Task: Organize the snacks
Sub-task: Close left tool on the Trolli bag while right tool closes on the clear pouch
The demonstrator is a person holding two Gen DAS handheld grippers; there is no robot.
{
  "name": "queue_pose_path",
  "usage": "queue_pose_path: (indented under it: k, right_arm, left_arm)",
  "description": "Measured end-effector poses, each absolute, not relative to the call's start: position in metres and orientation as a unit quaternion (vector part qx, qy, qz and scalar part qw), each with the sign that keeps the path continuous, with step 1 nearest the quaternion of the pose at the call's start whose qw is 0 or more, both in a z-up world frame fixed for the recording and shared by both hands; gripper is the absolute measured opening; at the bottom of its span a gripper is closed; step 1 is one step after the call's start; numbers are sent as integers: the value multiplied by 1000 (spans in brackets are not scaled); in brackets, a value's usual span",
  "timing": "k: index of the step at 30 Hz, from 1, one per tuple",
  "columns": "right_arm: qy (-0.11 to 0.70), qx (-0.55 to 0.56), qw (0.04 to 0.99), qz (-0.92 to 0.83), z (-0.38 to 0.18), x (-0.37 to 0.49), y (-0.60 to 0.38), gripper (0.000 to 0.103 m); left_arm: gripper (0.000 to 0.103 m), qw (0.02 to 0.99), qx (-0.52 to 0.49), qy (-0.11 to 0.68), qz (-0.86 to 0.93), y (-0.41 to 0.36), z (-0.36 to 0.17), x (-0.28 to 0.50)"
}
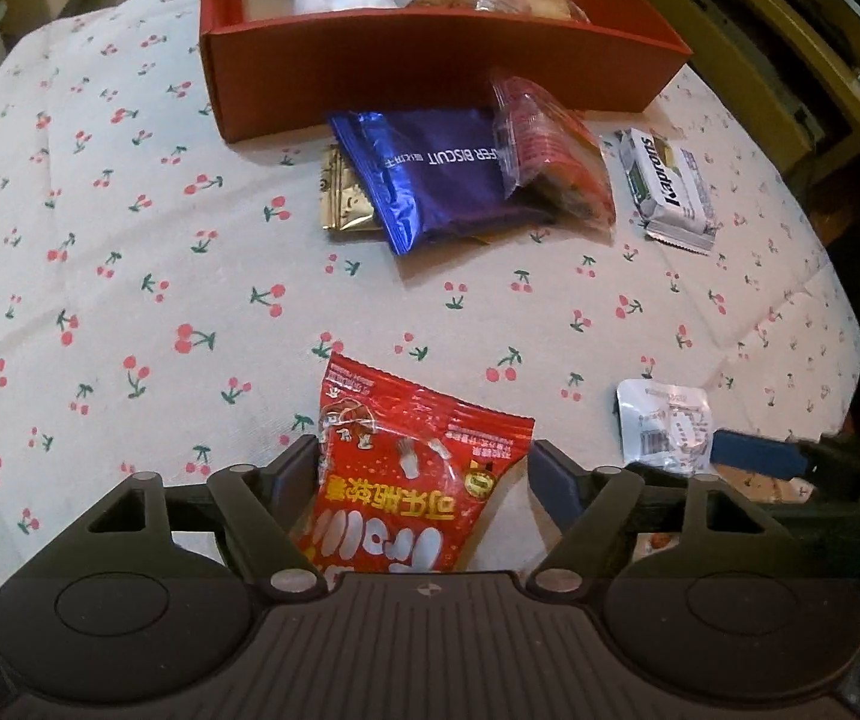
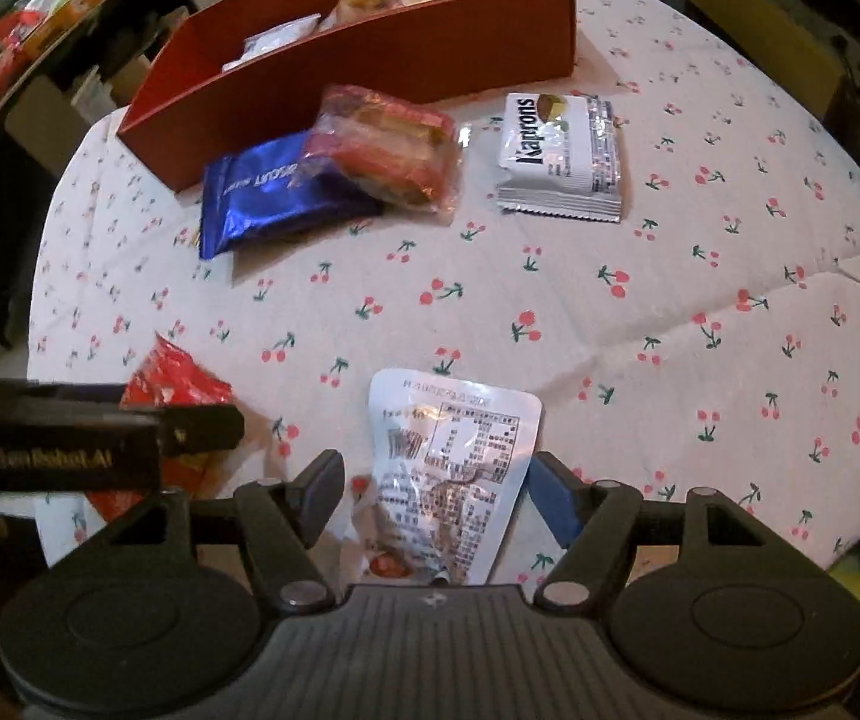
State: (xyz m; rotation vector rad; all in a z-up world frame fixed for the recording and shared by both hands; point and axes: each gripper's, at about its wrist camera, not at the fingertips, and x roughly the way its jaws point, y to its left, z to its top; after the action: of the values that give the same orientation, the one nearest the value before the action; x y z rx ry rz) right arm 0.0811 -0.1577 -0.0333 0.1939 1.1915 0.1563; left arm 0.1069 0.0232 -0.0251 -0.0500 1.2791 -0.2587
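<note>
I see the cherry-print tablecloth [image 1: 129, 252] covering the surface. The red box [image 1: 430, 72] sits at 12 o'clock and holds several snacks. Just in front of it lie the blue biscuit pack [image 1: 430, 180], overlapped by a clear red-filled bag [image 1: 550, 150], and a white wafer pack [image 1: 673, 189] at 2 o'clock. My left gripper [image 1: 423, 468] stands wide around the red candy bag [image 1: 405, 468] at 6 o'clock. My right gripper [image 2: 436, 480] stands wide around the white pouch [image 2: 454, 462]; I cannot tell whether either bag is gripped.
</note>
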Motion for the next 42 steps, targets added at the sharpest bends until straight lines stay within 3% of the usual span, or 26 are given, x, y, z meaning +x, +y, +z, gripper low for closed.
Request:
queue_pose_path:
  k: [7,11,19,25,27,35,42]
  right_arm:
    - [561,59,820,99,-35,69,-142,94]
    - [546,-14,832,94,-34,63,-132,75]
    - [539,8,834,116,-28,56,-145,72]
    - [518,44,844,132,-19,57,-150,72]
    - [513,60,847,130,-17,60,-156,72]
    - [508,93,846,135,-18,66,-166,72]
    - [502,105,848,135,-17,69,-173,73]
  left_arm:
    - [84,791,-19,599,-125,23,-25,103]
    - [84,793,6,596,-126,15,-28,99]
    - [69,795,4,593,-128,18,-26,98]
    - [64,798,-15,590,-126,26,-23,100]
    - [64,798,-9,589,-126,24,-23,100]
    - [87,804,27,583,-116,9,-32,99]
    - [86,807,61,577,-109,-2,-35,93]
